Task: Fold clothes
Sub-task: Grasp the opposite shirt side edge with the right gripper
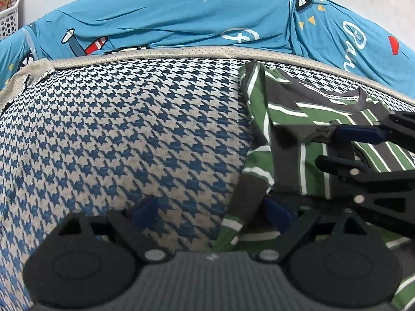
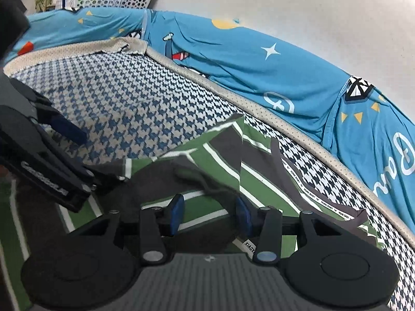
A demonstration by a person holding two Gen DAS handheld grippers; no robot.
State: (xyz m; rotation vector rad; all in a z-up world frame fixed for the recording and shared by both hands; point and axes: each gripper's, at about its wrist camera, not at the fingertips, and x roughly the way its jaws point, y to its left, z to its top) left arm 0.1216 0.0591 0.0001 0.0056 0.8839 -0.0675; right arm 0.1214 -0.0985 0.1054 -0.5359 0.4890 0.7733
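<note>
Green striped garment on houndstooth mat — both grippers' jaws spread, gripping nothing

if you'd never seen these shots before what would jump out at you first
The bright blue cartoon-print sheet, with stars and a small plane, bunched along the far edge by the wall, grabs the eye first. Next comes the blue-and-white houndstooth cover filling the surface, and on it the green, grey and white striped garment lying crumpled. Both grippers are open at that garment, the left gripper at its edge and the right gripper over its middle.
</note>
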